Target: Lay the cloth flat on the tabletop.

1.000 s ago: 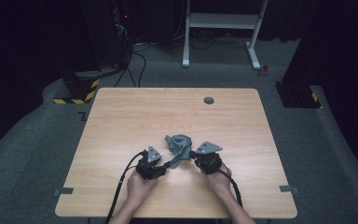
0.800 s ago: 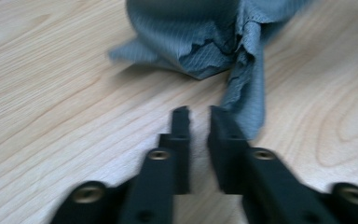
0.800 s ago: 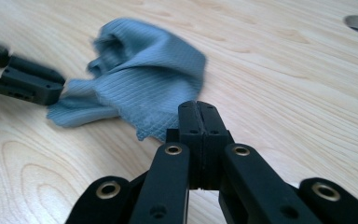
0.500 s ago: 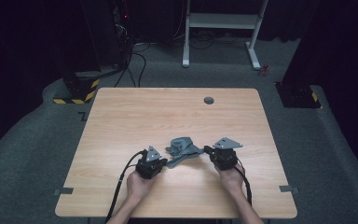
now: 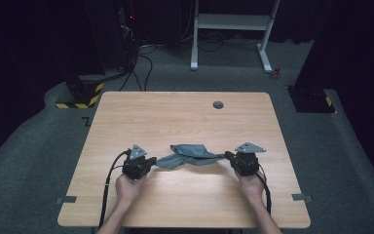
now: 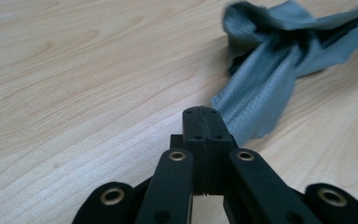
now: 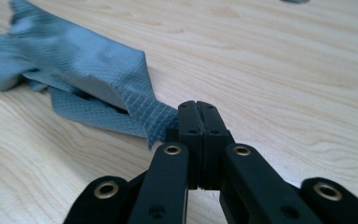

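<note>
Pale wood grain covers the table I am working at, a broad rectangular top standing on dark grey carpet. Near its far edge sits a small round grey grommet. Beyond the table stands a white metal frame, with black cables trailing over the floor beside it.

On the near half of the table, between my two hands, lies a grey-blue cloth with a fine woven grid texture. It is bunched in the middle and pulled out to a thin point at each end, low over the wood.

My left gripper sits at the cloth's left end. In the left gripper view its two black jaws are pressed together, and the cloth comes out from just behind their tip, so I appear to be pinching that end, though the pinch itself is hidden.

My right gripper is at the cloth's right end, well apart from the left one. In the right gripper view its jaws are clenched flat against each other, with a corner of the cloth caught at their left side.
</note>
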`<state>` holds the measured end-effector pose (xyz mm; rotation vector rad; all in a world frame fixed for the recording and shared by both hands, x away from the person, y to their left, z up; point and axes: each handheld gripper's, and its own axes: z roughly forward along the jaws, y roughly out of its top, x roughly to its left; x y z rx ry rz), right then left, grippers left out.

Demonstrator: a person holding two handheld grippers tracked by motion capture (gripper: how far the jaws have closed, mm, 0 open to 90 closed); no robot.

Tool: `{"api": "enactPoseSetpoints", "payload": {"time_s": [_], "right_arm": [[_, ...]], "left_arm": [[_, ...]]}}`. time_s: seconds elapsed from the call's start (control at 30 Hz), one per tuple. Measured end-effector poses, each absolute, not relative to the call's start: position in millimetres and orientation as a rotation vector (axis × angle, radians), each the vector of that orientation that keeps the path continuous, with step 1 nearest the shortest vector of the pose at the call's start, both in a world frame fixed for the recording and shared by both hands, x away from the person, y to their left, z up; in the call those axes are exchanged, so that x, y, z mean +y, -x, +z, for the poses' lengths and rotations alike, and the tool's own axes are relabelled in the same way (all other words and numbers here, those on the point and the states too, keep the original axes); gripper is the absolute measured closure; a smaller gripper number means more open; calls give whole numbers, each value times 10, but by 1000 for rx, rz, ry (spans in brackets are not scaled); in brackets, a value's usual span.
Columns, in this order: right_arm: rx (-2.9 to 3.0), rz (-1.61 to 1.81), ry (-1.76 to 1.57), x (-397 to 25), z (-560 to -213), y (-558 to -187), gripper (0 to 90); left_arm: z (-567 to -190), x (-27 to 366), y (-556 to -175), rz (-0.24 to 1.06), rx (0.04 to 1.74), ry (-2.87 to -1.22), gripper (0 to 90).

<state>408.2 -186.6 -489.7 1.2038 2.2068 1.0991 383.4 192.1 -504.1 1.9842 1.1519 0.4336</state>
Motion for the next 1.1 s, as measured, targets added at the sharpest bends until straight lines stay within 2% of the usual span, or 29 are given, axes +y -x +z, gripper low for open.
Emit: {"api": "enactPoseSetpoints", "payload": {"time_s": [0.03, 0.17, 0.2, 0.33, 0.43, 0.7, 0.77, 0.87, 0.9, 0.93, 0.97, 1.03, 1.1], "right_arm": [[2209, 1088, -1217, -1863, -4914, -4099, 888], [2205, 1159, -1205, -1845, -4869, -4028, 765], [2205, 1159, -1205, -1845, -4869, -4028, 765], [2250, 1219, -1093, -1721, -4801, -3902, 663], [2360, 1167, -948, -1446, -4834, -3837, 587], [2476, 1006, -859, -1147, -5087, -3823, 513], [2474, 989, -846, -1132, -5104, -3819, 514], [2457, 924, -845, -1116, -5140, -3836, 766], [2457, 924, -845, -1116, -5140, -3836, 766], [2452, 929, -849, -1131, -5138, -3849, 841], [2442, 941, -855, -1154, -5123, -3859, 898], [2406, 982, -872, -1215, -5055, -3881, 900], [2391, 1001, -891, -1259, -5000, -3897, 900]], "left_arm": [[-5038, 1895, -3831, 430, 1145, -1983, 882], [-4986, 1767, -3761, 395, 1065, -1986, 617], [-4979, 1725, -3742, 391, 1044, -1995, 617], [-5019, 1553, -3729, 406, 996, -2072, 542], [-5088, 1451, -3766, 423, 998, -2110, 532], [-5030, 1327, -4085, 438, 1089, -2026, 490], [-5024, 1311, -4126, 436, 1097, -2019, 491], [-4995, 1268, -4250, 409, 1102, -1988, 584], [-4995, 1268, -4250, 409, 1102, -1988, 631], [-4986, 1272, -4272, 398, 1096, -1975, 631], [-4975, 1272, -4287, 383, 1093, -1970, 704], [-4925, 1274, -4297, 390, 1069, -1964, 829], [-4880, 1286, -4309, 399, 1053, -1955, 873]]}}
